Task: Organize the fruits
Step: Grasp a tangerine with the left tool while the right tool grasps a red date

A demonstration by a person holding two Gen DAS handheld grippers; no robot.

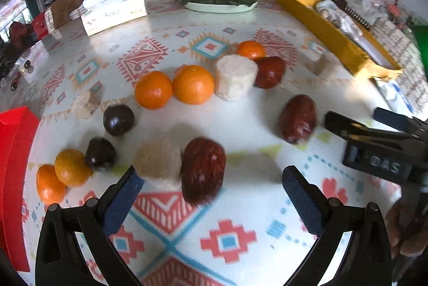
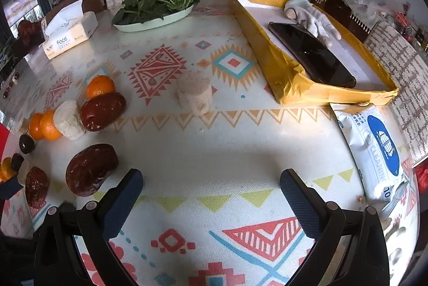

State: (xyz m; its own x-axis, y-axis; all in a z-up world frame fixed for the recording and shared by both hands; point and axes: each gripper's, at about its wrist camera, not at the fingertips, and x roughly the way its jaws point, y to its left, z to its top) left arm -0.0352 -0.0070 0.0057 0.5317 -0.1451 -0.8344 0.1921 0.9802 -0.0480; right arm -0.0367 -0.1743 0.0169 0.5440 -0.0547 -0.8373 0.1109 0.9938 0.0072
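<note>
Fruit lies scattered on the patterned tablecloth (image 1: 240, 246). My left gripper (image 1: 212, 189) is open just above the cloth. A dark red date (image 1: 203, 169) stands upright between its fingers, nearer the left one, beside a beige cylinder piece (image 1: 159, 159). Beyond lie two oranges (image 1: 153, 89), a white cylinder piece (image 1: 235, 76), more dates (image 1: 297, 119) and two dark plums (image 1: 119, 119). My right gripper (image 2: 211, 187) is open and holds nothing. It also shows at the right of the left wrist view (image 1: 353, 116). One date (image 2: 92, 169) lies just left of its left finger.
At the table's right side is a yellow box (image 2: 283, 88) holding a phone and a glove, with a wipes pack (image 2: 374, 152) next to it. A plate of greens (image 2: 155, 21) and a tissue box (image 2: 69, 34) stand at the back. A red box (image 1: 13, 165) borders the left.
</note>
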